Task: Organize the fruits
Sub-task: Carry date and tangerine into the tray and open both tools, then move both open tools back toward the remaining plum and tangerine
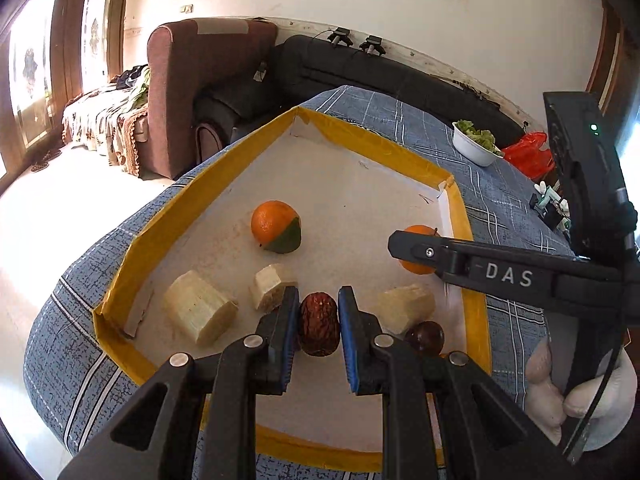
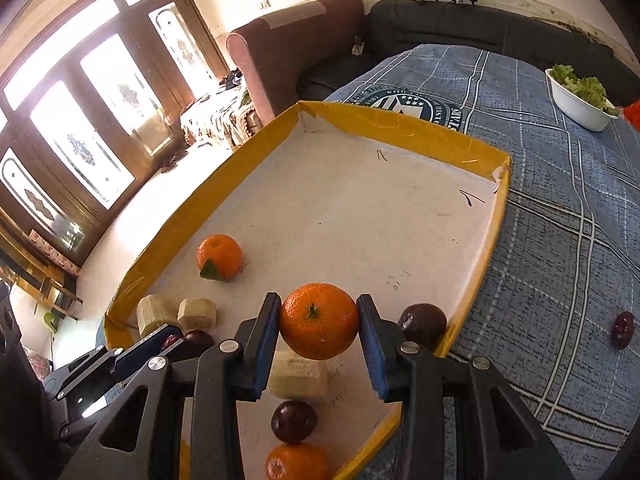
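In the left wrist view my left gripper (image 1: 319,312) is shut on a brown wrinkled date (image 1: 319,330), low over the white floor of a yellow-rimmed tray (image 1: 476,312). Around it lie a part-green orange (image 1: 276,232), three pale peeled chunks (image 1: 198,308) and a dark plum (image 1: 425,338). My right gripper (image 2: 319,308) is shut on an orange (image 2: 319,320) above the tray's near right corner. Below it lie a pale chunk (image 2: 298,374), a plum (image 2: 294,420) and another orange (image 2: 296,462). From the side the right gripper (image 1: 412,250) reaches in over the tray's right rim.
The tray sits on a blue checked cloth (image 2: 560,240). A white bowl of greens (image 2: 580,100) stands at the far right. One dark fruit (image 2: 622,328) lies on the cloth outside the tray. A gloved hand (image 1: 580,392) holds the right gripper. Sofas stand behind.
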`<state>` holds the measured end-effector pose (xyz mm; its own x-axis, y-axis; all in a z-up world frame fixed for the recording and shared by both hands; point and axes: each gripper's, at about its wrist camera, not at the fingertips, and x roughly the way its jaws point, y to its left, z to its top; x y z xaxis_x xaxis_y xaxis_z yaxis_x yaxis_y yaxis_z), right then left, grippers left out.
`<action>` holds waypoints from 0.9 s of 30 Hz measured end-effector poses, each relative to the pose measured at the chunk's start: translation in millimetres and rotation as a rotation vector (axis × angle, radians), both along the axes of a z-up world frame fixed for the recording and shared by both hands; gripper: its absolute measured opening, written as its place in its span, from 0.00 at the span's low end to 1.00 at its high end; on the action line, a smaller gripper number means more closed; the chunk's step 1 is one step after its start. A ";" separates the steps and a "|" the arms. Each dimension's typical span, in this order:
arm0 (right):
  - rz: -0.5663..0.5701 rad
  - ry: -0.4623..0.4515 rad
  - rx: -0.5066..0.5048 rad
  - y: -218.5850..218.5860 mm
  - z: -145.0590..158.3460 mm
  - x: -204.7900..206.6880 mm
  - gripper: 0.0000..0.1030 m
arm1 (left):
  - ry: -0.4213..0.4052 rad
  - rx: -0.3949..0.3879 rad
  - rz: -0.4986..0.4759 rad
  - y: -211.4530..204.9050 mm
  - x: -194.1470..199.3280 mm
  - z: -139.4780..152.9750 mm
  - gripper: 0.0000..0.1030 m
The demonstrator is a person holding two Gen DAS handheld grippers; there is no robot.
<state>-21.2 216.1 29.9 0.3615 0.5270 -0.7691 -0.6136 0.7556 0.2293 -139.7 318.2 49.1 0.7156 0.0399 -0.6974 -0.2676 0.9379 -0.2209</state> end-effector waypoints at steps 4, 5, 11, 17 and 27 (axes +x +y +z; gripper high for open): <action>0.010 0.017 -0.009 8.0 -4.9 7.7 0.43 | 0.000 -0.008 -0.006 0.7 0.5 2.2 0.27; 0.011 0.015 -0.009 9.1 -4.6 9.2 0.43 | -0.003 -0.009 -0.007 0.4 -0.2 3.7 0.32; 0.017 -0.010 0.020 7.5 9.3 6.9 0.52 | -0.038 -0.019 0.000 0.7 -6.5 16.4 0.55; -0.020 -0.041 0.054 -19.0 27.6 -1.8 0.55 | -0.034 -0.014 0.042 -0.3 -12.2 24.9 0.69; -0.161 -0.080 0.065 -105.7 38.2 -31.3 0.55 | -0.030 0.084 0.011 -46.0 -20.6 46.3 0.73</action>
